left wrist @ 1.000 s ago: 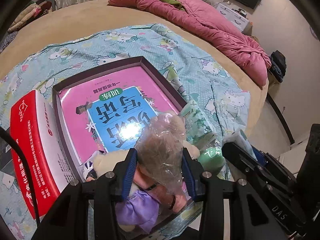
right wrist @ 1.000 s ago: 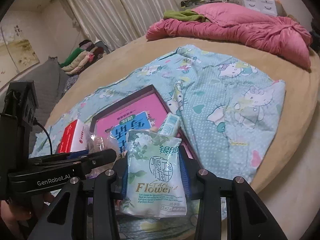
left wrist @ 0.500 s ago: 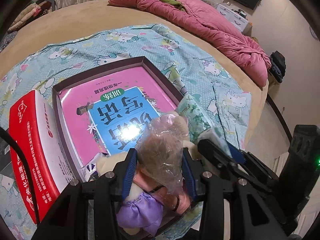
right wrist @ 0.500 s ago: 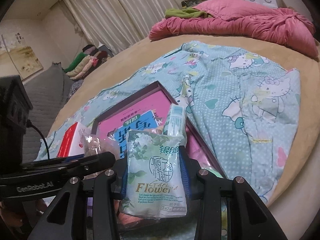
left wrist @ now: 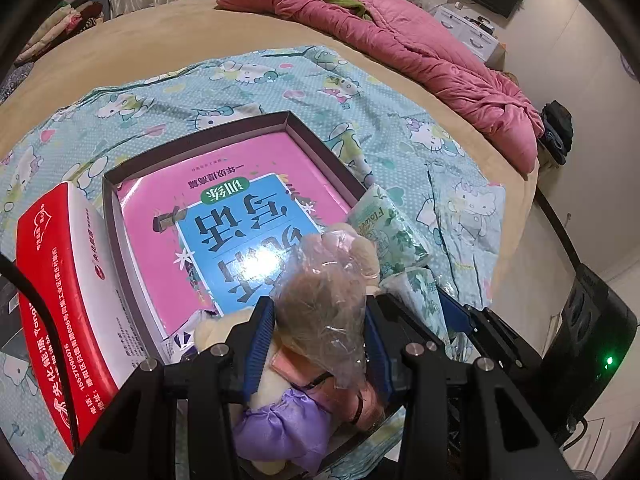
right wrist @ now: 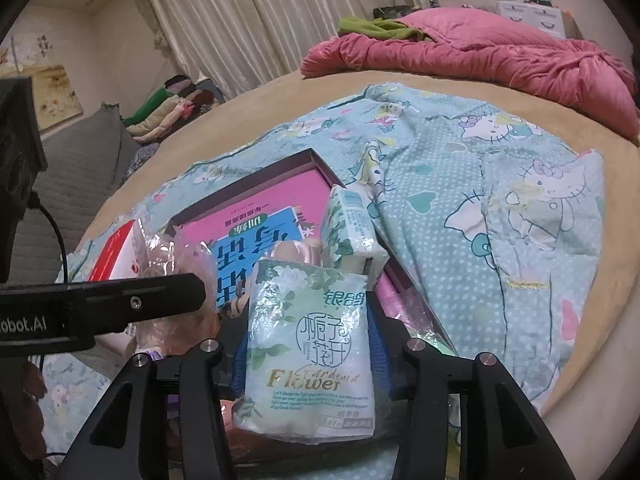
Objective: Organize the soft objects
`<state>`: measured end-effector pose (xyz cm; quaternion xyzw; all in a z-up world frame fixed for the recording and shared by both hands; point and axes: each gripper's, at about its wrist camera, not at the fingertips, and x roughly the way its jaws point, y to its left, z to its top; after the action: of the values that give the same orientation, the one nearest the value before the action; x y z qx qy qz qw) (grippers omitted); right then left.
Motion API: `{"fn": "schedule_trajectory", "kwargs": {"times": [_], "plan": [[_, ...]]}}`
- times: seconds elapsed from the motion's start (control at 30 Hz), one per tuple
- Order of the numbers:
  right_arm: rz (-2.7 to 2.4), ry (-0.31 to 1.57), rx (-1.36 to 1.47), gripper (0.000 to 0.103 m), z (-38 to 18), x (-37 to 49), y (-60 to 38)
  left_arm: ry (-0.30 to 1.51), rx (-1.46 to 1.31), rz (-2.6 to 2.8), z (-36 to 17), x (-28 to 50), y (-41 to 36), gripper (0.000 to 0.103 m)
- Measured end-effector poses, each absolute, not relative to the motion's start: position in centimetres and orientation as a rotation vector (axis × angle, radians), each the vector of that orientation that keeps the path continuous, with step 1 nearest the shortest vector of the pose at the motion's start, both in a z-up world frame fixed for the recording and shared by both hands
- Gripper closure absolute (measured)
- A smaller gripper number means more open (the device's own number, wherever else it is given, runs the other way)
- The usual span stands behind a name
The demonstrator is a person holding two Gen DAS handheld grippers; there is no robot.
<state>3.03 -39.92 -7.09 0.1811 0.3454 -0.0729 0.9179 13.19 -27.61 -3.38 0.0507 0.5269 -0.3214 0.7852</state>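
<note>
My right gripper (right wrist: 306, 354), jaws just easing apart around the light, squashy tissue pack (right wrist: 310, 356), loosens its mid-body hold, while my left gripper (left wrist: 320, 344) pinches the crinkly bagged plush doll (left wrist: 324, 320).

Landmark: dark-walled box (left wrist: 320, 142) on the cartoon-print sheet (left wrist: 360, 92).
- Far half of the box interior: only the flat pink book (left wrist: 240, 200) on the floor; open from above.
- Near end of the box: crowded by the plastic-wrapped doll (left wrist: 320, 312) and a flowered tissue pack (right wrist: 312, 344).
- Right wall: a second tissue pack (right wrist: 348, 224) leans over it.
- Left wall: red-and-white carton (left wrist: 60, 280) stands just beside it, blocking that side.
- Beyond the far and right walls: bare sheet, open up to the pink quilt (left wrist: 420, 48).
</note>
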Motion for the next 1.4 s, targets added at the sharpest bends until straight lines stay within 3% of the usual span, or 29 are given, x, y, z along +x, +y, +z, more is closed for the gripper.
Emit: {"fn": "schedule_trajectory", "kwargs": {"times": [0.13, 0.43, 0.83, 1.3, 1.4], "plan": [[-0.146, 0.711, 0.361, 0.051, -7.0, 2.9, -39.8, 1.14, 0.111, -0.693, -3.4, 13.1, -27.7, 0.058], [-0.148, 0.7, 0.313, 0.03, -6.3, 2.3, -39.5, 1.159, 0.095, -0.689, -3.5, 13.4, -27.5, 0.053], [-0.208, 0.683, 0.28, 0.026, -5.0, -0.1, -40.1, 1.162, 0.107, -0.656, -3.5, 13.7, -27.0, 0.034], [-0.254, 0.636, 0.312, 0.025, -2.7, -1.1, -40.9, 1.167, 0.1, -0.652, -3.2, 13.0, -26.1, 0.032], [-0.256, 0.629, 0.313, 0.025, -2.3, -1.3, -40.9, 1.154, 0.099, -0.648, -2.7, 12.4, -25.6, 0.026]]}}
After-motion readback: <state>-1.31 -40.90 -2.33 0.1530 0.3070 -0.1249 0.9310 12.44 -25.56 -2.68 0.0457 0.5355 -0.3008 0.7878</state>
